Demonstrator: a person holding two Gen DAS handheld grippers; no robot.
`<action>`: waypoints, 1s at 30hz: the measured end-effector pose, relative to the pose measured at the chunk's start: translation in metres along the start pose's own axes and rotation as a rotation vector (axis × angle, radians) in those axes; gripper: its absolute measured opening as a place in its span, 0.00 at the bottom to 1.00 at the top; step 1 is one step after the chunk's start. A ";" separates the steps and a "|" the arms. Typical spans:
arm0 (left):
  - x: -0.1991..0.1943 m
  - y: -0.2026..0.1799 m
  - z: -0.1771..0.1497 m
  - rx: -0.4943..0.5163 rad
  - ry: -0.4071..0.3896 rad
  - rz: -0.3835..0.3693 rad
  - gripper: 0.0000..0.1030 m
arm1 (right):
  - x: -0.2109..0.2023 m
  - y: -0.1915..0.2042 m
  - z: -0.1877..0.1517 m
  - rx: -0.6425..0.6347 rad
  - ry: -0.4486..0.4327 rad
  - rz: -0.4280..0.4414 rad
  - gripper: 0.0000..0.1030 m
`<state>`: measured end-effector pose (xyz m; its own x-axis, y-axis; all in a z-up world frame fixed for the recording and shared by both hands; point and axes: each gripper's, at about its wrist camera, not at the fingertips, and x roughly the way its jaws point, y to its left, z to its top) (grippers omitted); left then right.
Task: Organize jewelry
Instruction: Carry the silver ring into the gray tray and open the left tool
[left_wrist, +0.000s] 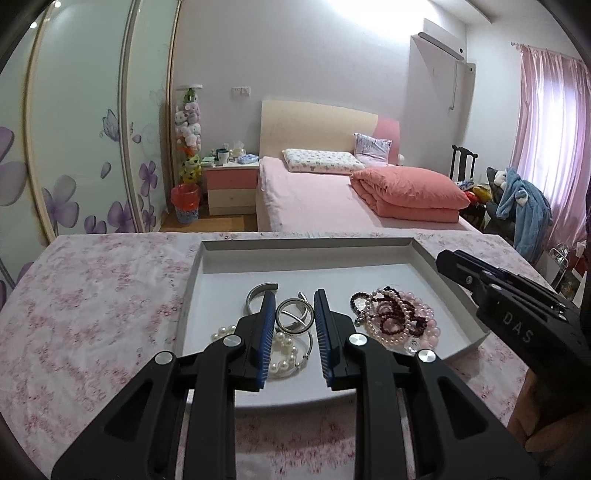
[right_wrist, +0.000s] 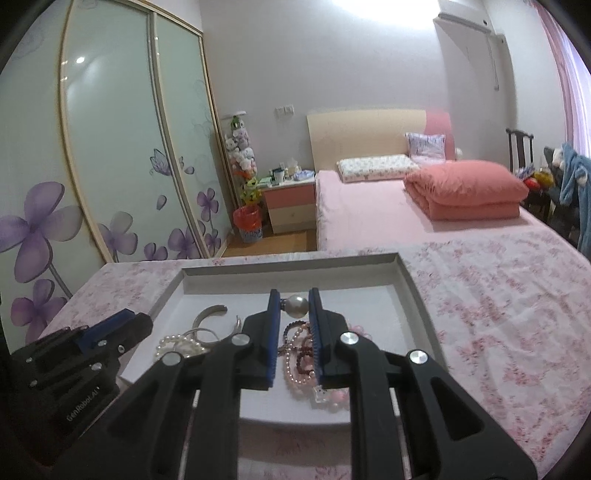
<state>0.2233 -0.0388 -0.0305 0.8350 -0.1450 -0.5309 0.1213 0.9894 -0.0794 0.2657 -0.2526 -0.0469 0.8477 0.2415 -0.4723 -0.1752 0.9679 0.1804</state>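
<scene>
A shallow white tray (left_wrist: 295, 254) sits on a floral-covered table. It holds silver bangles (left_wrist: 293, 314), a white pearl bracelet (left_wrist: 282, 354) and a heap of pink, white and dark red bead bracelets (left_wrist: 395, 317). My left gripper (left_wrist: 294, 301) is open and hovers over the silver bangles, its blue pads on either side of them. My right gripper (right_wrist: 294, 299) is shut on a large pearl bead (right_wrist: 296, 305) and holds it above the bead heap (right_wrist: 301, 354). The tray (right_wrist: 288, 271) and a silver cuff (right_wrist: 208, 314) also show in the right wrist view.
The floral tablecloth (left_wrist: 92, 306) spreads around the tray. Behind the table stand a pink bed (left_wrist: 317, 199), a nightstand (left_wrist: 231, 188), a red bin (left_wrist: 185, 203) and a flowered wardrobe (left_wrist: 74, 147). A chair with clothes (left_wrist: 517, 199) stands at the right by pink curtains.
</scene>
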 end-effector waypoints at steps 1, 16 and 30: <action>0.003 0.000 0.000 0.000 0.004 0.001 0.22 | 0.006 -0.002 0.000 0.010 0.010 0.003 0.15; 0.033 0.004 -0.004 -0.030 0.084 -0.041 0.23 | 0.035 -0.019 -0.007 0.092 0.085 0.035 0.36; -0.009 0.038 0.000 -0.109 0.021 -0.021 0.50 | -0.001 -0.024 -0.013 0.128 0.068 0.025 0.37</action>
<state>0.2206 0.0004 -0.0289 0.8212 -0.1668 -0.5457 0.0785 0.9803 -0.1815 0.2624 -0.2752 -0.0617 0.8070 0.2739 -0.5232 -0.1269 0.9457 0.2993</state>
